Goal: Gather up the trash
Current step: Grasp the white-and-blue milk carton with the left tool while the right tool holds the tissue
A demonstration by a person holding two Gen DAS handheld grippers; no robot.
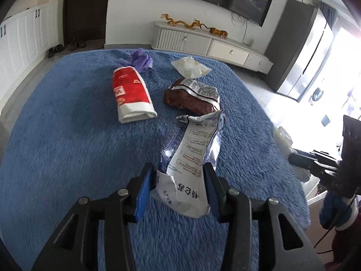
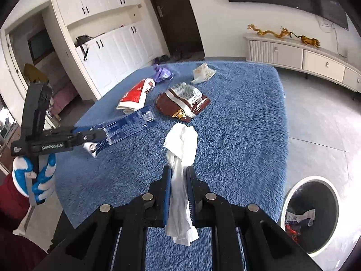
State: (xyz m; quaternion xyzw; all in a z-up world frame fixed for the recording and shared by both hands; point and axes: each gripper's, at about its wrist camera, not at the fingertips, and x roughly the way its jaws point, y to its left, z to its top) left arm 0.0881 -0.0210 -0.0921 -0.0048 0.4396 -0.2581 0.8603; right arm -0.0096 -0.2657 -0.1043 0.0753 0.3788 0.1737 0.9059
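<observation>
Gripping a long blue-and-white printed foil wrapper (image 1: 191, 155) between its blue pads, the left gripper (image 1: 179, 180) held the wrapper's torn white end while the rest stretched away above the shaggy blue fabric-covered surface (image 1: 67, 158). From the right wrist view the same wrapper (image 2: 126, 128) stuck out sideways from that left gripper (image 2: 94, 139), which a blue-and-white gloved hand (image 2: 36, 180) carried at the surface's left edge. The right gripper (image 2: 179, 174) had its jaws clenched on a crumpled white tissue (image 2: 180, 158), whose twisted middle sat between the pads, with one end fanning out ahead and the other hanging loose behind. Down on the pale floor to the right stood a round white-rimmed waste bin with a dark liner (image 2: 310, 214), and some scraps already lay inside it. Farther across the blue surface lay a crumpled dark brown snack bag with a printed label (image 1: 191, 99), and to its left a red-and-white paper packet (image 1: 133, 94). Beyond those sat a small clear-and-white plastic sachet (image 1: 191, 66) and a bunched purple plastic bag (image 1: 140, 59) near the far edge. Behind the surface, a low white cabinet (image 1: 214, 45) ran along the wall, carrying golden dragon figurines (image 1: 182, 22).
</observation>
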